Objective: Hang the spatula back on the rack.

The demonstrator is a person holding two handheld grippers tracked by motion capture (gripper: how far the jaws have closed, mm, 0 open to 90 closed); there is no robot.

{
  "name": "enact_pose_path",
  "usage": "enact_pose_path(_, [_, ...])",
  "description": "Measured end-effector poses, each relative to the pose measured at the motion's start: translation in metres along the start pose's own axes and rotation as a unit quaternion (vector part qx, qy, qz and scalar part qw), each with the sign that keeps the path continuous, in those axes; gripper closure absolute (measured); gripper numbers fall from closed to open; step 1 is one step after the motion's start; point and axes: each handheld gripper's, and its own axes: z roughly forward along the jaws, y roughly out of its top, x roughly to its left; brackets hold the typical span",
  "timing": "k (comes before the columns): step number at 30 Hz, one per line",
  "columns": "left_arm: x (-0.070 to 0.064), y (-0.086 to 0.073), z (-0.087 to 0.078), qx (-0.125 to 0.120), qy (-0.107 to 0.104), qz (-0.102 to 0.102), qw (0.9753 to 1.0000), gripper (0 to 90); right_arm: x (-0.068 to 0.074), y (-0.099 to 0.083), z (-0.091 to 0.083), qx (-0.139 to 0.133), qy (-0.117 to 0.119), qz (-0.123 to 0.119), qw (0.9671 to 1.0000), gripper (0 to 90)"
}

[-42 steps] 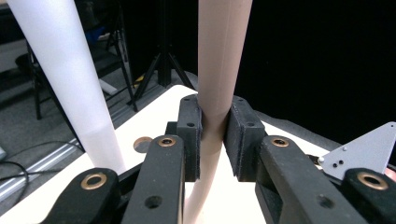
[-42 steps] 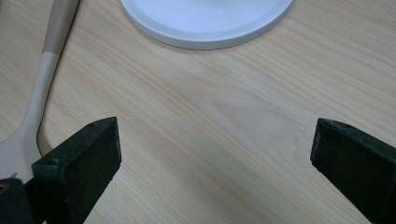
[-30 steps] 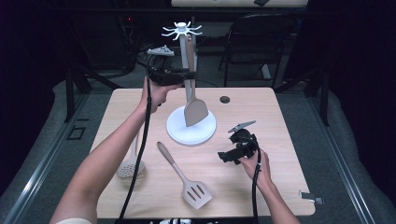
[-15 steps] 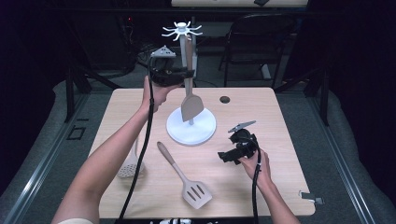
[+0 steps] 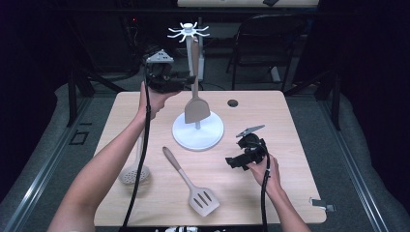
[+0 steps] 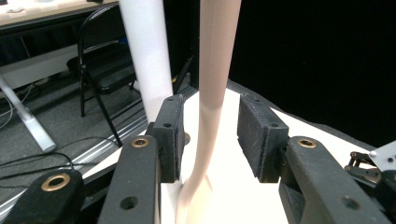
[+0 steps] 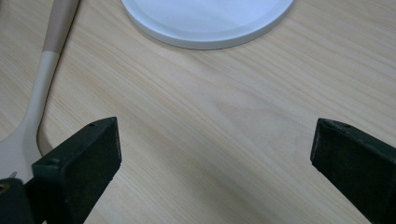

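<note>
**Q:** What are your two tongs doing?

**A:** My left gripper (image 5: 186,80) is raised beside the rack's white pole (image 6: 145,51). Its jaws stand slightly apart around the solid spatula's (image 5: 196,107) handle, the pads (image 6: 171,135) not pressing it. I judge the spatula hangs from the rack's hooked top (image 5: 188,31), so the jaws only steady it. My right gripper (image 7: 212,154) rests wide open and empty over the table (image 5: 290,125), near the rack's round base (image 7: 205,21).

**Q:** How does the spatula look?

**A:** Pale beige, with a slim handle and a flat blade hanging just above the base. A slotted spatula (image 5: 191,183) and a skimmer (image 5: 133,171) lie on the table, I suppose awaiting hanging.
</note>
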Motion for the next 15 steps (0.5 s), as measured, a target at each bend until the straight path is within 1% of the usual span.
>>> enact_pose_path(4, [-0.001, 0.0, -0.008, -0.002, 0.006, 0.003, 1.0, 67.1, 0.0, 0.0, 0.001, -0.002, 0.001, 0.004, 1.0, 1.7])
enact_pose_path(7, [-0.003, 0.001, -0.013, -0.006, 0.012, 0.005, 0.9999, 76.7, 0.0, 0.0, 0.001, 0.001, 0.002, 0.001, 1.0, 1.7])
enact_pose_path(9, [-0.005, 0.003, -0.015, -0.004, 0.016, 0.013, 0.9998, 83.6, 0.0, 0.0, 0.001, 0.003, -0.001, -0.001, 1.0, 1.7])
enact_pose_path(11, [-0.006, 0.004, -0.017, -0.003, 0.018, 0.019, 0.9997, 87.6, 0.0, 0.0, 0.002, 0.002, -0.002, 0.0, 1.0, 1.8])
enact_pose_path(12, [-0.007, 0.005, -0.018, -0.004, 0.02, 0.023, 0.9995, 89.0, 0.0, 0.0, 0.002, 0.003, -0.002, -0.001, 1.0, 1.8])
enact_pose_path(15, [-0.008, 0.008, -0.019, -0.007, 0.021, 0.024, 0.9995, 90.0, -0.001, 0.0, 0.002, 0.007, -0.005, -0.004, 1.0, 1.9])
